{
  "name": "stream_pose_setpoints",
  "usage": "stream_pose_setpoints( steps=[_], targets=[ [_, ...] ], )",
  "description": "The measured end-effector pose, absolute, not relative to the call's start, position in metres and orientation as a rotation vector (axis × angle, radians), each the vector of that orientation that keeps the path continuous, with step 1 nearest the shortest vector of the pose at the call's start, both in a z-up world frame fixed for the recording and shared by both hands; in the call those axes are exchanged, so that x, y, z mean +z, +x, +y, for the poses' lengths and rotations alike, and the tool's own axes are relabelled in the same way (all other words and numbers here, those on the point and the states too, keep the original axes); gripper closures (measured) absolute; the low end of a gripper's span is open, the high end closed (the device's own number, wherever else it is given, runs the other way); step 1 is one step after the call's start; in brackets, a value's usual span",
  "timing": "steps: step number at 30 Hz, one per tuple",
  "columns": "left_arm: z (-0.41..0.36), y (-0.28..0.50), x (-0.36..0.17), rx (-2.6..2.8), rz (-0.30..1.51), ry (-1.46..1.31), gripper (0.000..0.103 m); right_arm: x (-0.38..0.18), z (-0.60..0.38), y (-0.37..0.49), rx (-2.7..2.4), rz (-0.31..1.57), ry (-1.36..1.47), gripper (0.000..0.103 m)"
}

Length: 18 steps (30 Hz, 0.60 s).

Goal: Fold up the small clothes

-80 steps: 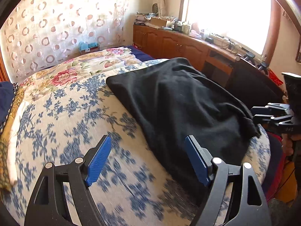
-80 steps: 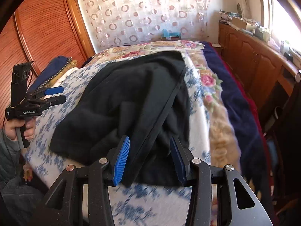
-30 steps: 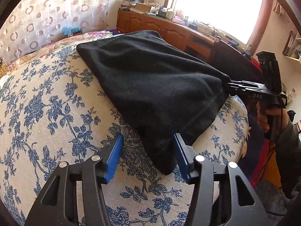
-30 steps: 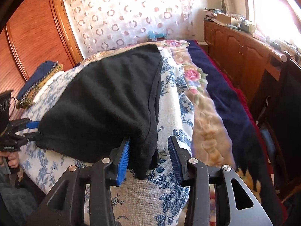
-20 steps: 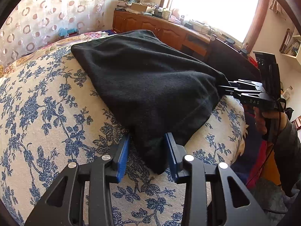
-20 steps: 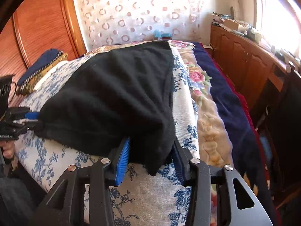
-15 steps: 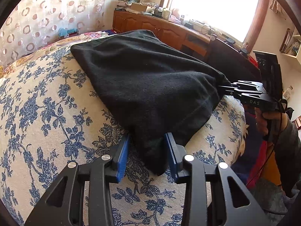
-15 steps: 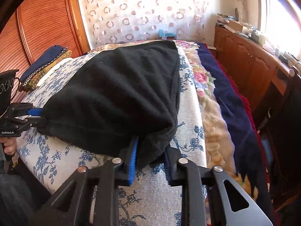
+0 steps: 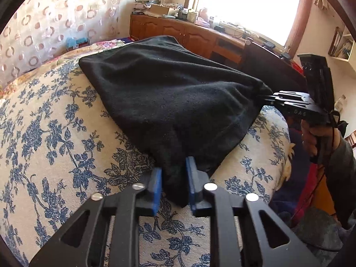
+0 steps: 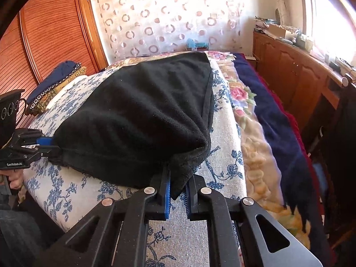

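both claws have just been closing since the earlier frames: left claw now pinches one near corner of the black garment on the bed, right claw the other. only the right wrist view shows the wooden wardrobe.

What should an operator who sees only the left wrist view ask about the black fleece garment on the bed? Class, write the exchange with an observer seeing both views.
Operator: My left gripper has just been closing on a corner of the black fleece garment. Is the other near corner gripped?
Observer: Yes, the right gripper has just closed on it, blue pads squeezing cloth.
Operator: Any trim on the garment?
Observer: A flat bound hem runs along its window-side edge.
Operator: What lies beyond my left edge?
Observer: Folded blue and gold cloths beside a slatted wooden door.
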<state>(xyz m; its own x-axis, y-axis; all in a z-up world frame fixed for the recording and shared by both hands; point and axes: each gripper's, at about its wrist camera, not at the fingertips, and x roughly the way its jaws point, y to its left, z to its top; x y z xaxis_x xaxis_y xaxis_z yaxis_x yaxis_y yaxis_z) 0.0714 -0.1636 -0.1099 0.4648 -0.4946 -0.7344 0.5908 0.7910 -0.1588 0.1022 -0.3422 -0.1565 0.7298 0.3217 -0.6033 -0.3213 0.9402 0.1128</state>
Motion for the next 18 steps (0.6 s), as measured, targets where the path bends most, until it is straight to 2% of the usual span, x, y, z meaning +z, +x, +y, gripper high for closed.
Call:
stream_pose_setpoints(
  steps=[1,4,10,18],
  targets=[
    [-0.163,0.072,-0.109,-0.668,0.857,0.12,0.092,-0.155,-0.343,0.101,0.355,0.657,0.001,0.094],
    [-0.159,0.07,-0.104,-0.674,0.835,0.105,0.096,-0.15,-0.343,0.097,0.358,0.631,0.005,0.094],
    [-0.15,0.074,-0.084,-0.691,0.787,0.039,0.098,-0.131,-0.345,0.095,0.372,0.561,0.019,0.095],
    [-0.133,0.121,-0.027,-0.681,0.665,-0.032,0.098,-0.08,-0.338,0.131,0.392,0.454,-0.015,0.095]
  ],
)
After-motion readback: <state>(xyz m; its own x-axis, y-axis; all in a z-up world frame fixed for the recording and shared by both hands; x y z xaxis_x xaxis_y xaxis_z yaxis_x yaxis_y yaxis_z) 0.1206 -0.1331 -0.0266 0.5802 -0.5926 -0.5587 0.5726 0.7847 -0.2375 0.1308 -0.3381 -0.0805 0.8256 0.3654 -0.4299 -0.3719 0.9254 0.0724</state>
